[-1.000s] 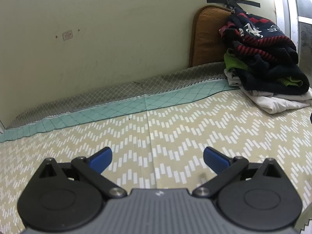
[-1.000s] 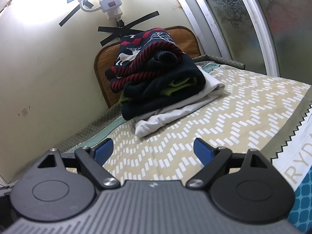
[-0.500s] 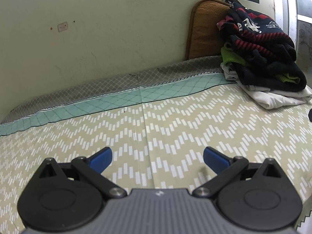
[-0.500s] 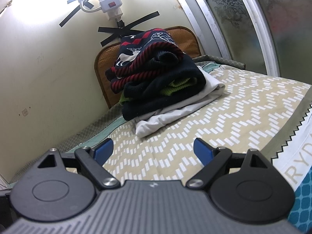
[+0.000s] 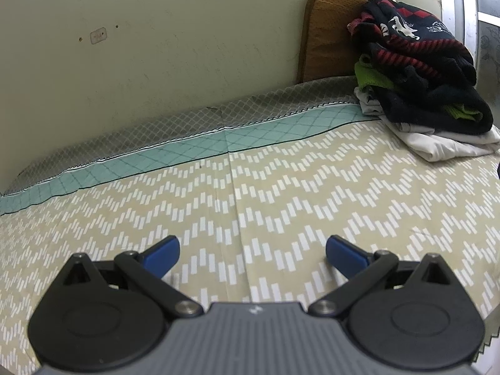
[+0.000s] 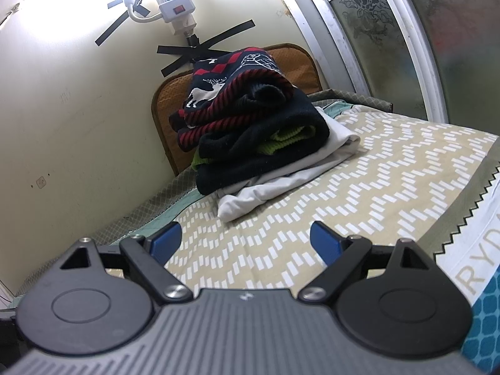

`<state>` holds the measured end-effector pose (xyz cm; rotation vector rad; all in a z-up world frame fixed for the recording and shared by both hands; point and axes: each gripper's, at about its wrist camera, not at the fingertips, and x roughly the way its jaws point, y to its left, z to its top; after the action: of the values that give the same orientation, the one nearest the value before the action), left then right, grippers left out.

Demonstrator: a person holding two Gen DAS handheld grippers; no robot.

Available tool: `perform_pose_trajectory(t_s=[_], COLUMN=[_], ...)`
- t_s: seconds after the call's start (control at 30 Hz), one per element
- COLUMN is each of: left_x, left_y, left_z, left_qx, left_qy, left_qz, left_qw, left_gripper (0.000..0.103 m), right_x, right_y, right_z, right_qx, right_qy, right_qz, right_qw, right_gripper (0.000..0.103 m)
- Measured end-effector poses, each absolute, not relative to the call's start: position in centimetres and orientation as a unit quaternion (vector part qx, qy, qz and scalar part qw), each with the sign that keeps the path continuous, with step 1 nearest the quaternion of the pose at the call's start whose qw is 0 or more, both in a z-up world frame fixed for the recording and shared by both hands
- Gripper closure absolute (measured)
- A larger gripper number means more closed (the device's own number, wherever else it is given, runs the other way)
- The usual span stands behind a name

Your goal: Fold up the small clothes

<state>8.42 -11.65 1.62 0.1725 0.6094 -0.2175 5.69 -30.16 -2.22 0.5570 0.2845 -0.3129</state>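
A pile of clothes [image 5: 418, 78] lies at the far right of the bed by the wall: a navy and red deer-pattern sweater [image 6: 237, 93] on top, dark and green garments under it, a white garment [image 6: 281, 184] at the bottom. My left gripper [image 5: 252, 251] is open and empty, low over the zigzag bedspread [image 5: 281, 193], well left of the pile. My right gripper [image 6: 245, 239] is open and empty, a short way in front of the pile.
An orange cushion [image 5: 328, 34] leans on the wall behind the pile. A power strip [image 6: 175, 3] is taped to the wall above it. A frosted sliding door [image 6: 406, 31] stands to the right. The bedspread's zigzag edge [image 6: 468, 200] runs near my right gripper.
The left wrist view has drifted, so the pile sits a little further right and higher. The right gripper has barely moved. Both grippers stay open.
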Motion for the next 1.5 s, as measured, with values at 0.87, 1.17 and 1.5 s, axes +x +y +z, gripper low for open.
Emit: perform_pose_trajectory(t_s=[0.87, 1.17, 1.5], left_x=[8.50, 8.49, 8.43], left_y=[-11.79, -11.79, -11.82], left_z=[1.46, 1.47, 1.43], left_qx=[0.090, 0.090, 0.091], left_qy=[0.310, 0.310, 0.310], left_qz=[-0.110, -0.110, -0.110], left_qw=[0.940, 0.940, 0.940], left_gripper=[0.000, 0.000, 0.000], right_x=[6.13, 6.16, 6.18], right_y=[-30.03, -30.08, -30.07], right_z=[-2.33, -2.33, -2.38], right_qx=[0.270, 0.270, 0.270], right_qy=[0.158, 0.158, 0.159], right_qz=[-0.142, -0.142, -0.141], right_qw=[0.939, 0.939, 0.939], right_gripper=[0.012, 0.012, 0.012])
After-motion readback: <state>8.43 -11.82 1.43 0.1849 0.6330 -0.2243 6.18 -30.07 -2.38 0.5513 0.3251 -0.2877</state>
